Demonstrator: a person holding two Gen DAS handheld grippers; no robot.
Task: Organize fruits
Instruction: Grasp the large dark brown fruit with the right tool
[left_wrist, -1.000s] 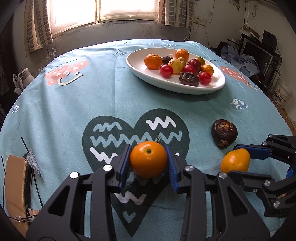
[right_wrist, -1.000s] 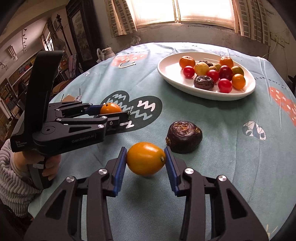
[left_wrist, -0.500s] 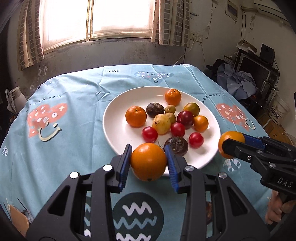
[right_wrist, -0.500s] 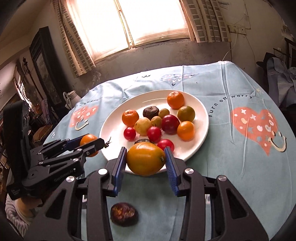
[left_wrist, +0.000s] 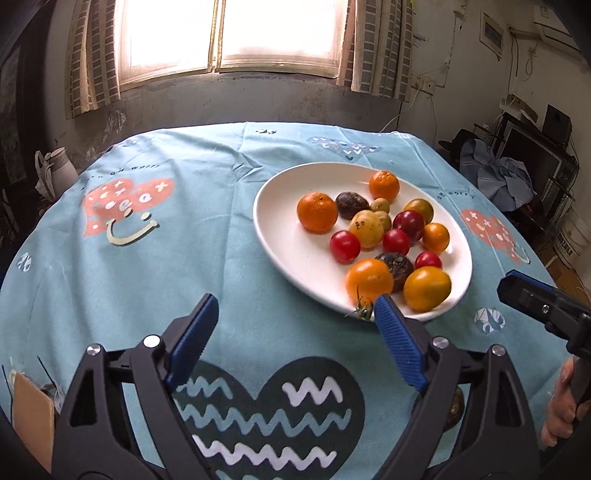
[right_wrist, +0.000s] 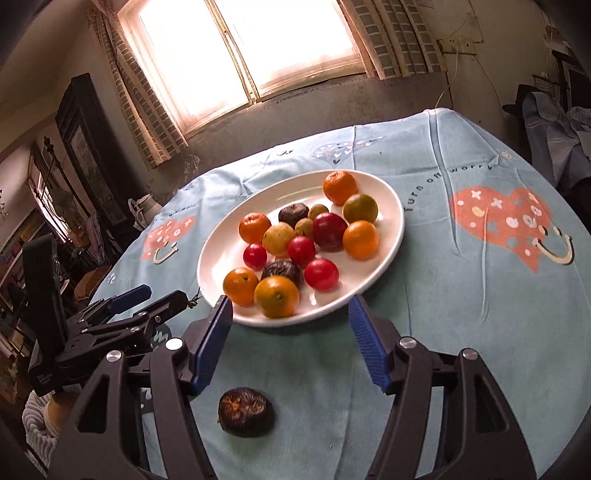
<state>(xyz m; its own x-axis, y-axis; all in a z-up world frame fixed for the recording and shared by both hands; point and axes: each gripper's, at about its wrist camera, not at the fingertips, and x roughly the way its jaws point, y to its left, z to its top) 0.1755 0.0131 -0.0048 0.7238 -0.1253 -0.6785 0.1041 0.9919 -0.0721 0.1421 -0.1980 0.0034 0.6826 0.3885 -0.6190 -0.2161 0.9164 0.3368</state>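
Orange fruit (left_wrist: 369, 280) rests at the plate's (left_wrist: 291, 254) six-o'clock rim in the left view; the left gripper (left_wrist: 293, 321), jaws just opened wide, holds nothing and could nudge it off.

Right view: right gripper (right_wrist: 290, 332) has likewise just released its orange (right_wrist: 276, 296); a dark fruit (right_wrist: 245, 411) remains on the cloth at six o'clock.

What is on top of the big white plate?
The white plate holds a pile of small fruits: oranges, red ones and dark wrinkly ones. What lies under the pile is hidden.
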